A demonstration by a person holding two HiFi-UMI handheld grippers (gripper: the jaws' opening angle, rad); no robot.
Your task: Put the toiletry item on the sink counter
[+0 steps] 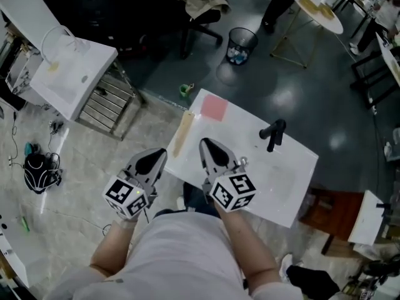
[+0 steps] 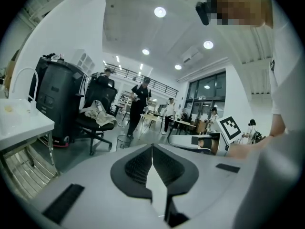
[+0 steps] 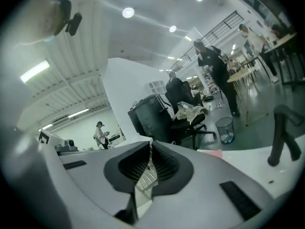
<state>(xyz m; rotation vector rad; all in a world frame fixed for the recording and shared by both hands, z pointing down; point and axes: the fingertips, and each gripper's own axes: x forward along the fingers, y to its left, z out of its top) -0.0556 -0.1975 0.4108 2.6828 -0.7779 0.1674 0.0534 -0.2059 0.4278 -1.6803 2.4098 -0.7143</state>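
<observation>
The white sink counter (image 1: 281,186) stands in front of me with a black faucet (image 1: 273,134) on it. A pink flat square item (image 1: 214,107) lies at the counter's far corner, and a long beige item (image 1: 182,134) lies along its left edge. My left gripper (image 1: 159,155) hangs off the counter's left side, shut and empty, with its jaws (image 2: 152,148) meeting. Over the counter's near left part, my right gripper (image 1: 207,145) is also shut with nothing in it (image 3: 151,145). The right gripper view shows the faucet (image 3: 281,132) and a sliver of the pink item (image 3: 210,152) ahead.
A second white sink unit (image 1: 70,74) on a metal rack stands at the left. A green cup (image 1: 185,90) sits on the floor beyond the counter. Farther off are a mesh bin (image 1: 241,44), an office chair (image 1: 201,12) and a round table (image 1: 319,10). A black bag (image 1: 40,171) lies at the left.
</observation>
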